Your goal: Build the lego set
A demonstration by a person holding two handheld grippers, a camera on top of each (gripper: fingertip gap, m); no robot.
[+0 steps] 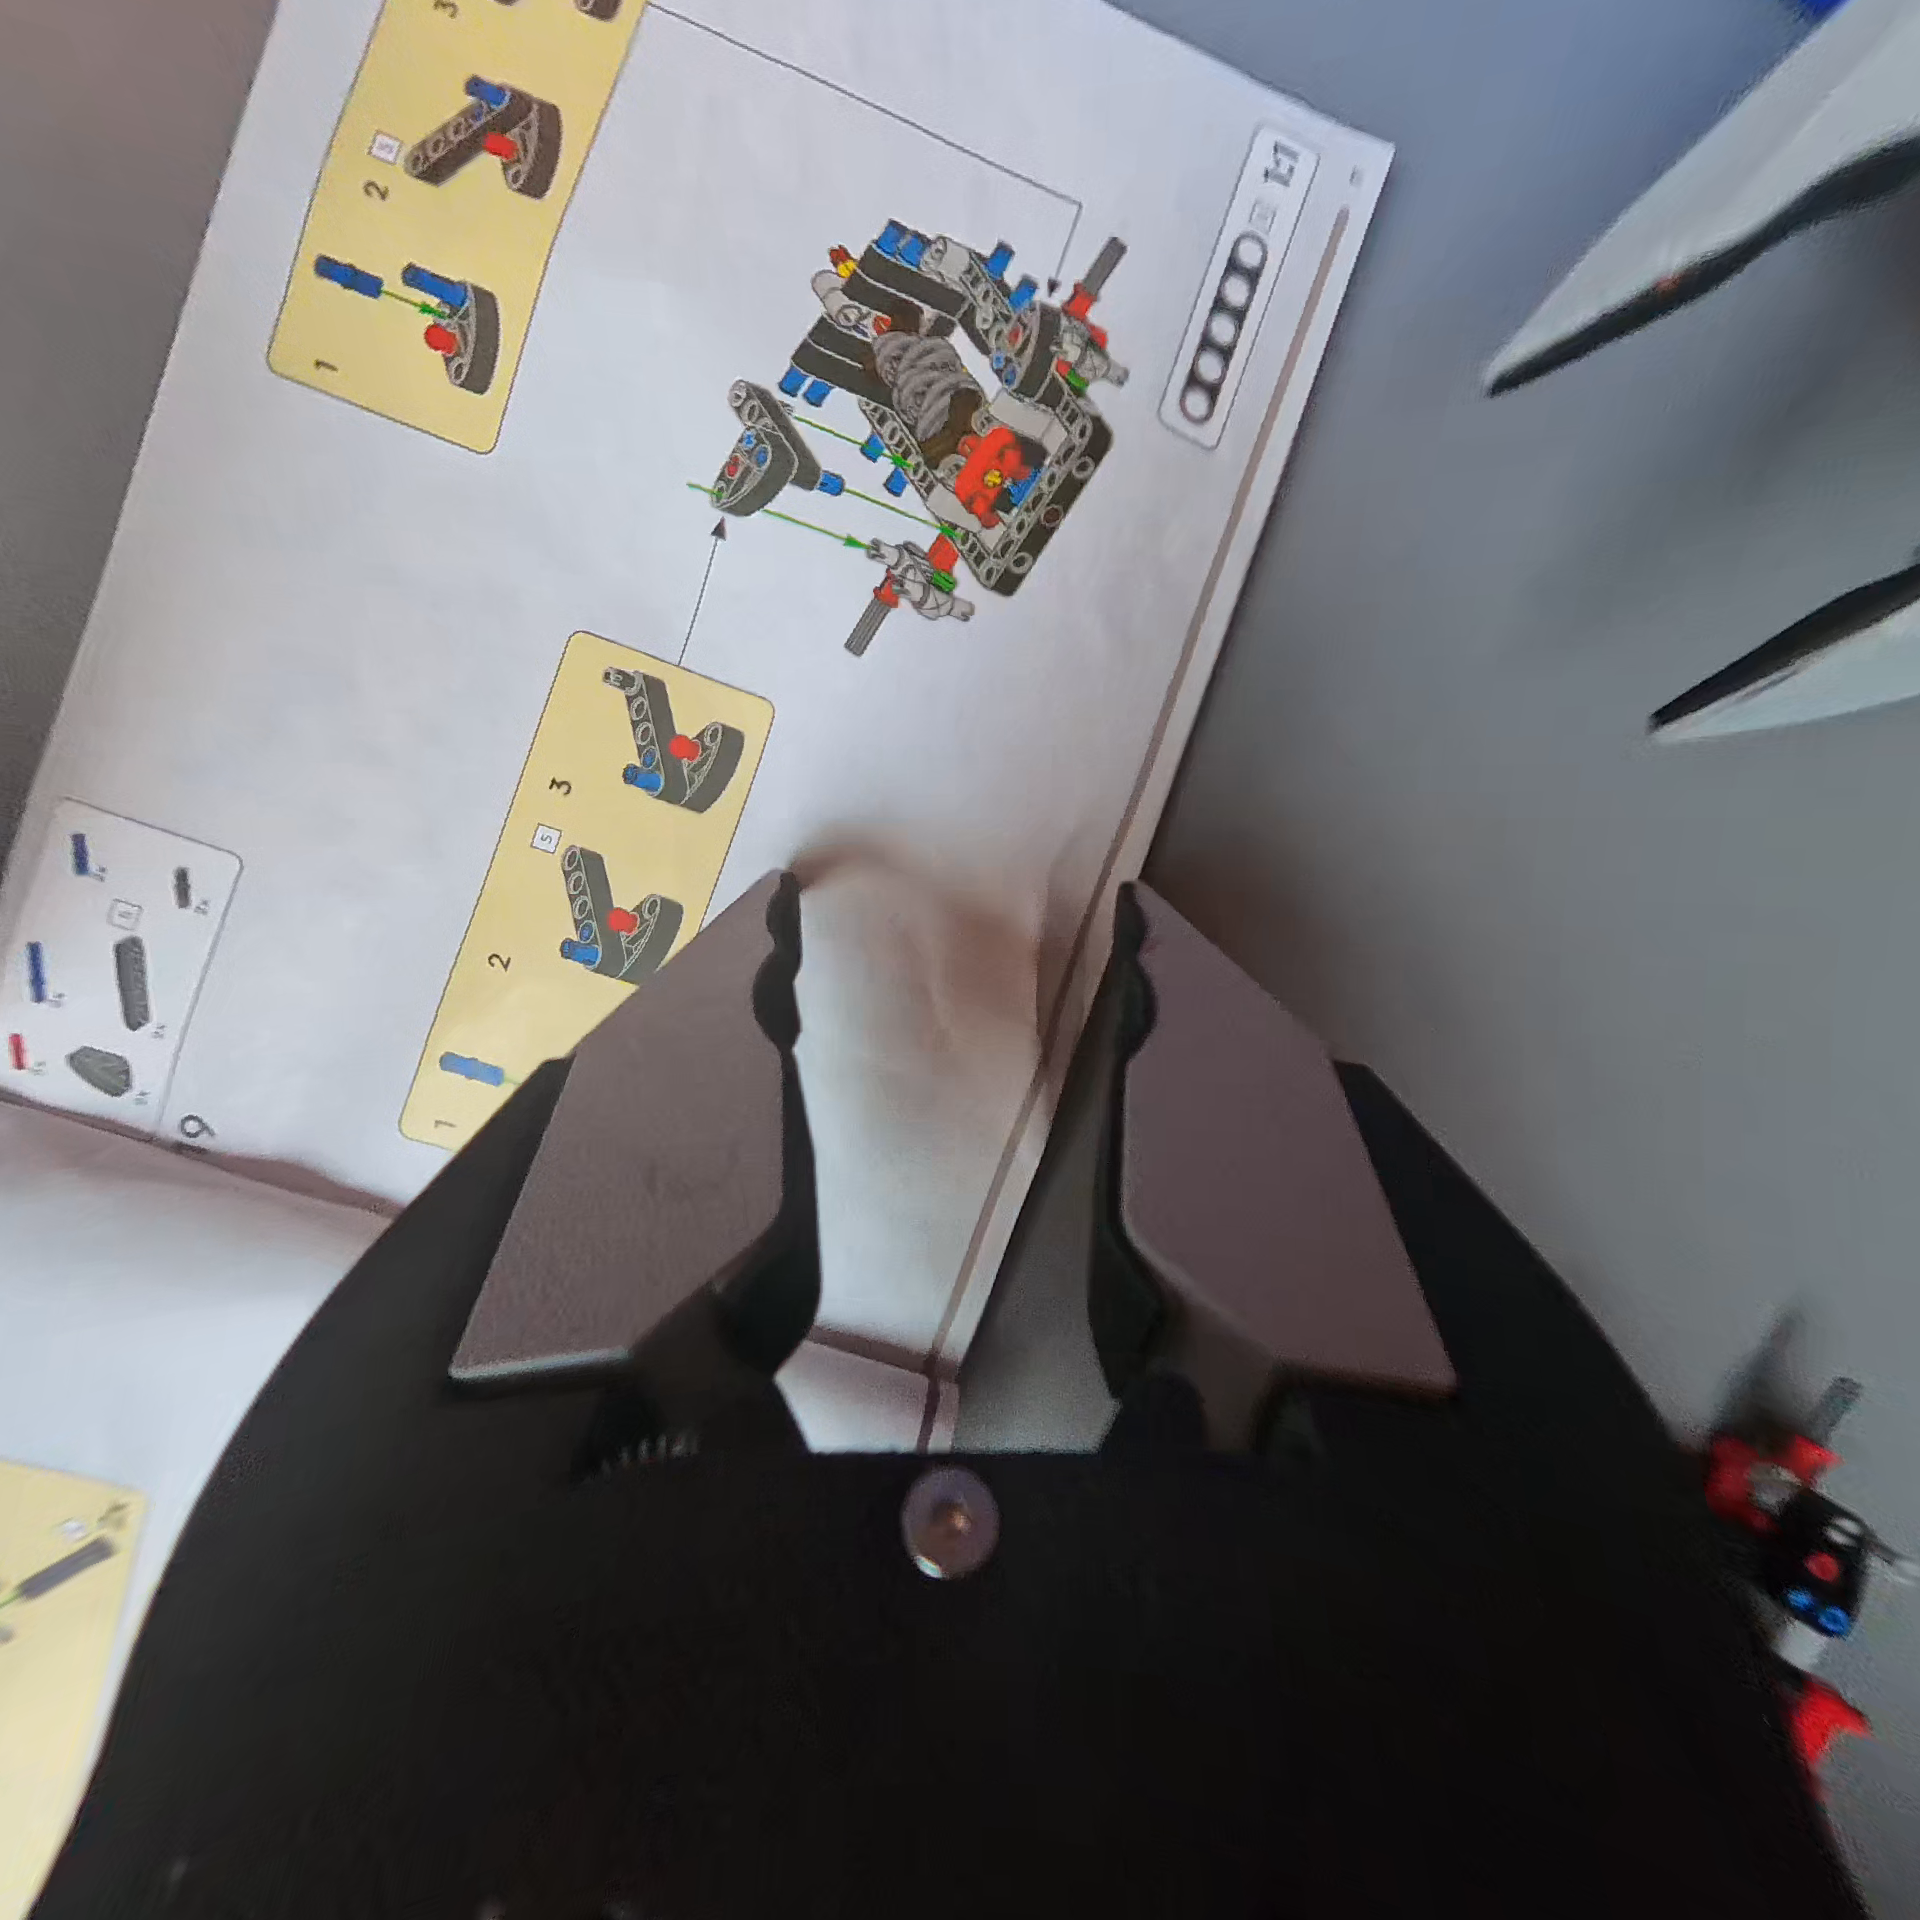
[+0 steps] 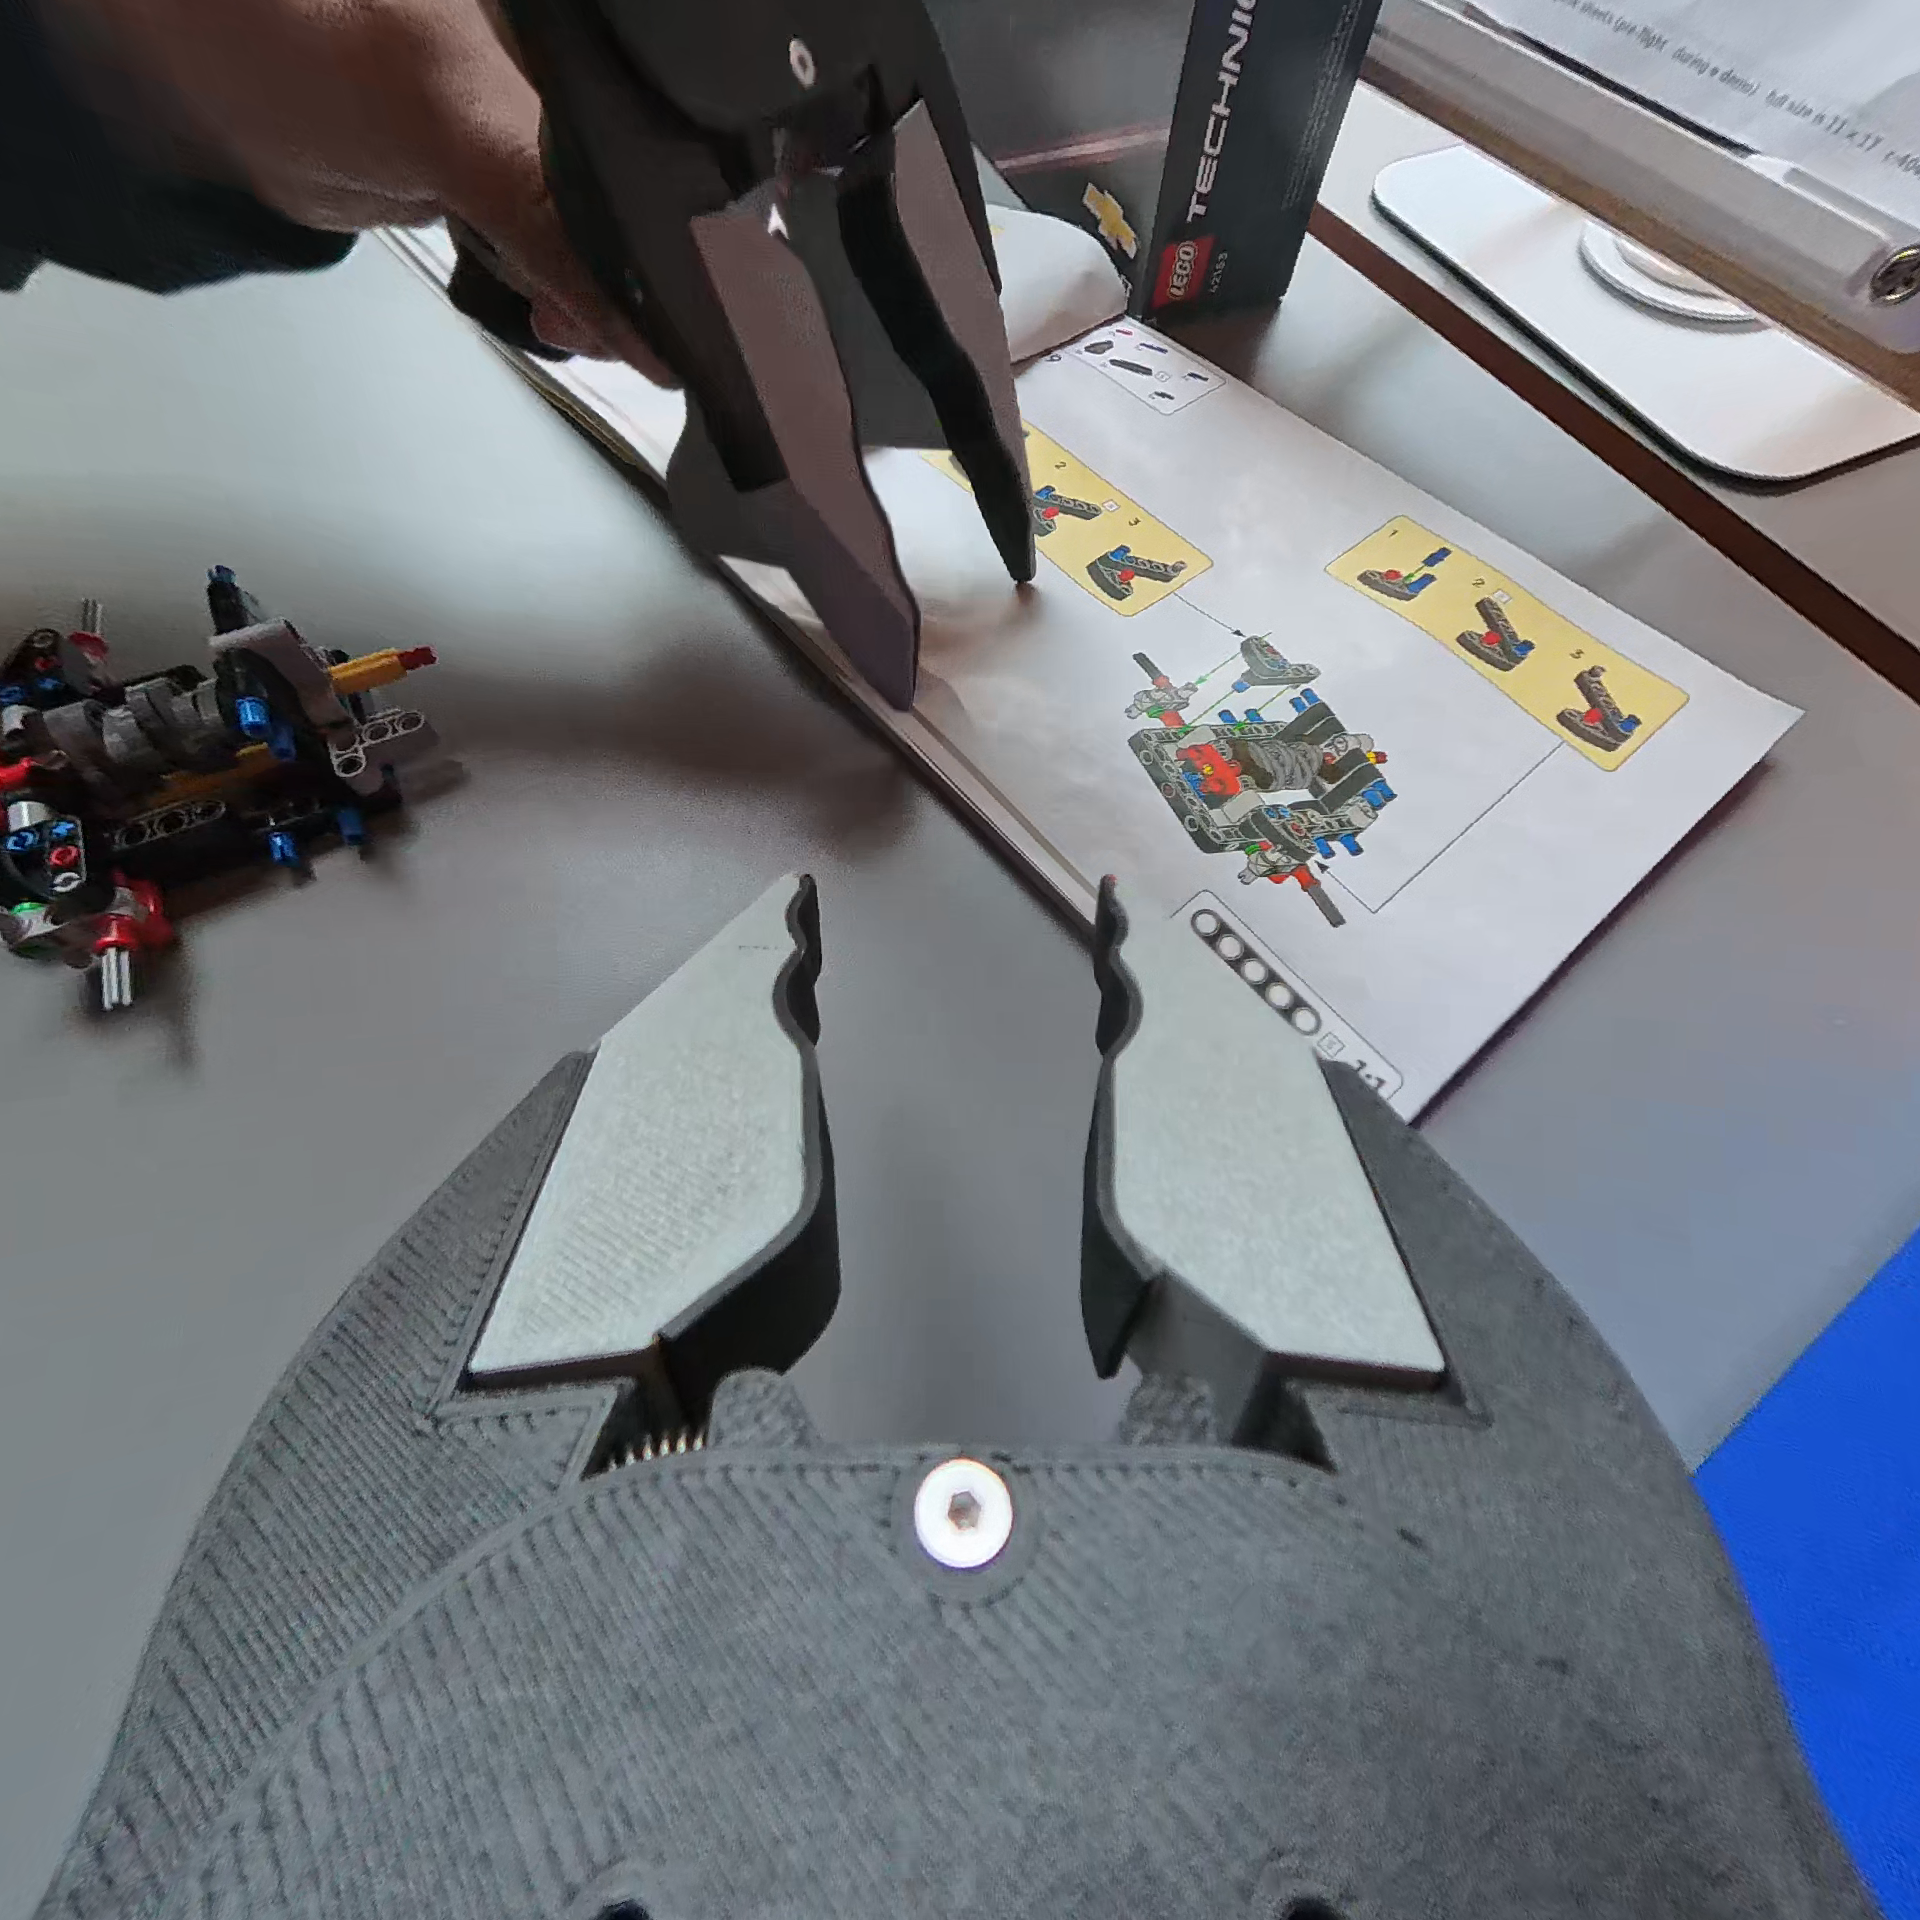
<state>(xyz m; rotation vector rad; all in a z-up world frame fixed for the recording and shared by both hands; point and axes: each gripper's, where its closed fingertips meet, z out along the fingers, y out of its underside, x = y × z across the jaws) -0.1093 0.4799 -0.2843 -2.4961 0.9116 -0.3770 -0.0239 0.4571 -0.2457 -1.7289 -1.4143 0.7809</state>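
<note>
So, the left black two-finger gripper [image 2: 966,644] hangs tips-down over the open white instruction booklet with yellow step boxes [image 2: 1455,665], jaws apart with nothing between them, the tips right at the page near its edge; a person's hand [image 2: 416,135] holds it from above; the right grey-padded gripper [image 2: 956,914] hovers over the smooth grey counter [image 2: 623,935], jaws also spread and empty; the half-built black, grey, red and blue lego chassis [image 2: 177,769] sits on the counter well left of the booklet, nothing touching it; a dark lego box [image 2: 1247,156] stands upright beyond the booklet.
</note>
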